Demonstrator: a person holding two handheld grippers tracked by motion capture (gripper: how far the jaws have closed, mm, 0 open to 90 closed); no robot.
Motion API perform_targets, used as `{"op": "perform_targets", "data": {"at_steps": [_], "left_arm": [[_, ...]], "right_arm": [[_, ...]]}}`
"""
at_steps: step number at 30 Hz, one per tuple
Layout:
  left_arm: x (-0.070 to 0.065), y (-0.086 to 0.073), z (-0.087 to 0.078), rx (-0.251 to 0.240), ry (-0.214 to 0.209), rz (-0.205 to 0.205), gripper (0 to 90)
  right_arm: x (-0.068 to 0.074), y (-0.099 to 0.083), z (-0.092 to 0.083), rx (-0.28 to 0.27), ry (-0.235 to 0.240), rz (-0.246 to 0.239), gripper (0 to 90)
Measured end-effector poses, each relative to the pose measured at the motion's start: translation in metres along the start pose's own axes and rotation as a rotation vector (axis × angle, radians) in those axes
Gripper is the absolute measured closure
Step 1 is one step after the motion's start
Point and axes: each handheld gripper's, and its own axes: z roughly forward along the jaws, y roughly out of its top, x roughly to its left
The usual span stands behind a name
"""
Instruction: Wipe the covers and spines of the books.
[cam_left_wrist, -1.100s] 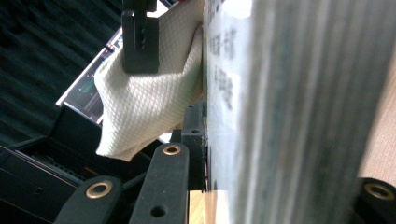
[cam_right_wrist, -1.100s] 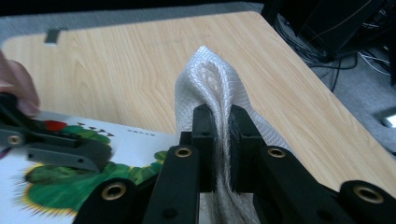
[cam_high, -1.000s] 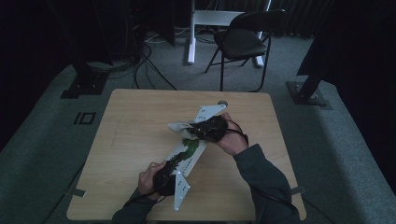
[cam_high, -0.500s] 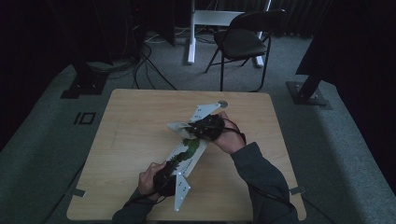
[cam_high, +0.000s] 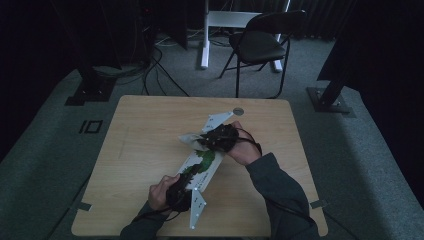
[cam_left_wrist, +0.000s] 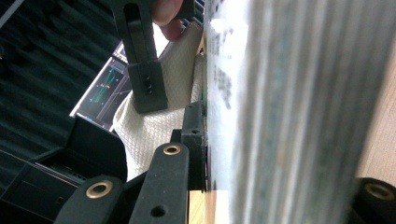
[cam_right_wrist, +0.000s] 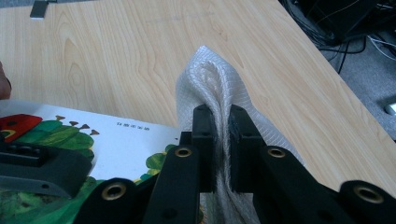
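1. White cloth (cam_right_wrist: 205, 84) bunched up over the picture book (cam_high: 200, 165) mid-table (cam_high: 140, 125), same spot as a second ago.
2. Pinched tight by right gripper (cam_right_wrist: 223, 140).
3. Left gripper (cam_left_wrist: 205, 140) clamped on book's near edge, hasn't budged.

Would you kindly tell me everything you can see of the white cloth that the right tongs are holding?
The cloth is white, thin and soft-looking, with a fine grid weave. The right tongs are shut on it, pinching it into an upright fold that bulges above the jaws, with the rest hanging down between them. It sits at the far end of the picture book, over the wooden table. In the left gripper view it drapes beside the book's edge, apparently touching it.
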Motion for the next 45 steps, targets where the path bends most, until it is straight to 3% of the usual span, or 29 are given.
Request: {"op": "perform_targets", "data": {"at_steps": [19, 45], "left_arm": [[-0.003, 0.0, 0.001, -0.002, 0.0, 0.024, 77.5], [-0.003, 0.001, 0.001, -0.003, 0.002, 0.034, 77.5]], "right_arm": [[0.006, 0.001, 0.009, 0.036, 0.052, -0.019, 83.1], [0.025, 0.013, 0.014, -0.01, 0.23, -0.053, 83.1]]}}
